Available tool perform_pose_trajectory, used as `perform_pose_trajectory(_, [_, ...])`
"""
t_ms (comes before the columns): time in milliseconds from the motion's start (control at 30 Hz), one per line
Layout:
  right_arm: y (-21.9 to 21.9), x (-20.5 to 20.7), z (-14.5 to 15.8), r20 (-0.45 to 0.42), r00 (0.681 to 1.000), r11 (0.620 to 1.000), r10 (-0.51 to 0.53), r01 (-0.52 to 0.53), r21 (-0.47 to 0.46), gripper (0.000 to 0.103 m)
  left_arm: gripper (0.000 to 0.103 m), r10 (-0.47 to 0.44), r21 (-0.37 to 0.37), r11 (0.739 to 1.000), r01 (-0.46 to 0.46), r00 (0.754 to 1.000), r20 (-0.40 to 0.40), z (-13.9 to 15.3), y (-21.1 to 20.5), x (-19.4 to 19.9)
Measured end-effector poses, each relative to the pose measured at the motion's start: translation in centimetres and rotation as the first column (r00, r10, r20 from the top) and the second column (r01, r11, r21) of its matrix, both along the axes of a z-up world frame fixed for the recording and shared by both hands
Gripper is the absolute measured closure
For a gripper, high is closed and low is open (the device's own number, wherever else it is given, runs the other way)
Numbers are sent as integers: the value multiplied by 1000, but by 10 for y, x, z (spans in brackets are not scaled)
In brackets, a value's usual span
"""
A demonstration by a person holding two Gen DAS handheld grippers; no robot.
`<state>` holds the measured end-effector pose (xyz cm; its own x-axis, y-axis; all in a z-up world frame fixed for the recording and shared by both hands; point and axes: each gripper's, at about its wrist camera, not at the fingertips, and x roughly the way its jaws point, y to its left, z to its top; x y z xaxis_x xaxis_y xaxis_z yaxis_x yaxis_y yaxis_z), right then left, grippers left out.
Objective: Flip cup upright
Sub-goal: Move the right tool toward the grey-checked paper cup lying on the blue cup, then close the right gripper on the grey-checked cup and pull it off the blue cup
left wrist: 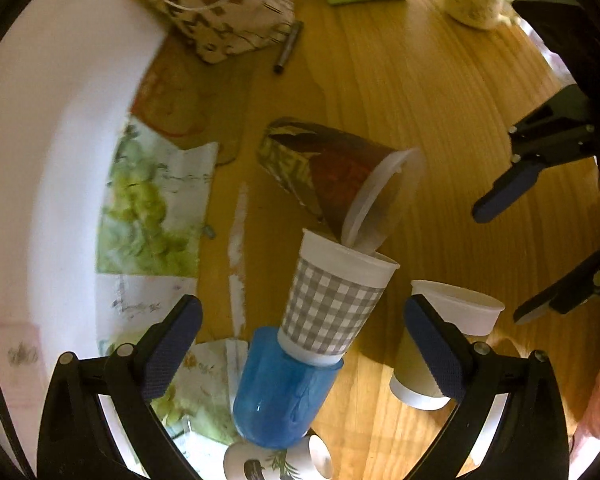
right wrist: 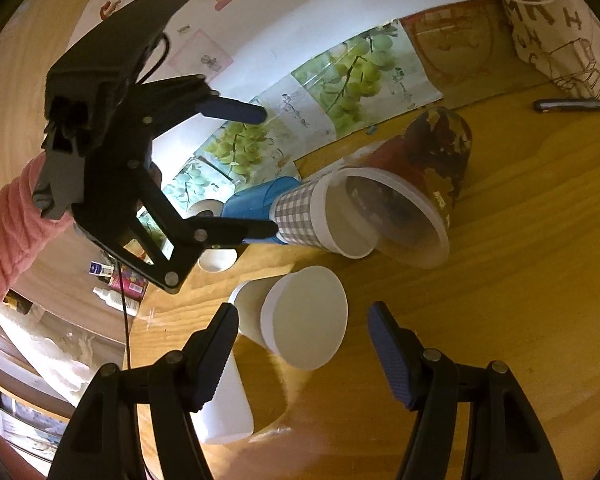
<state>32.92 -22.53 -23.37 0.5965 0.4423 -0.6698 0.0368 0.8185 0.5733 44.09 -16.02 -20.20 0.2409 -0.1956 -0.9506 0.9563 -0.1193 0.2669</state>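
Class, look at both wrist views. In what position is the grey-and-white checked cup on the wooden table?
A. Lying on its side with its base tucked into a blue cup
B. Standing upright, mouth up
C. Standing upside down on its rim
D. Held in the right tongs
A: the checked cup lies on its side, its base nested in the blue cup, and both tongs are open around nothing.

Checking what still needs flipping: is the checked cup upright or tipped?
Tipped: the checked cup lies on its side, mouth facing sideways toward the dark patterned cup.

White paper cup (right wrist: 304, 320) on side, wooden table (right wrist: 520, 280).
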Motion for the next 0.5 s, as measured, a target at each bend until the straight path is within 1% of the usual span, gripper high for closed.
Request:
perform_pose_trajectory(133, [-2,6,-10,-15,1000,1000,-2,3,24,35,2,-51,35,998,51,999,-2,-15,-8,1])
perform_pose_trajectory(200, [-4,6,-15,-20,1000,999,-7,8,39,35,4,-59,58,996,60,998,-25,-24,-11,3])
perform_pose_trajectory(233, [-5,6,-17,-22,1000,999,-11,11,44,35,9,-64,67,996,67,997,-39,-28,-12,4])
perform_pose_trajectory(267, [-6,6,-18,-22,1000,999,-14,15,46,35,10,-69,75,995,72,996,-52,-30,-13,6])
perform_pose_trajectory(500, [-12,2,-24,-33,998,998,-46,48,47,35,10,-116,95,987,128,986,-121,-44,-20,5])
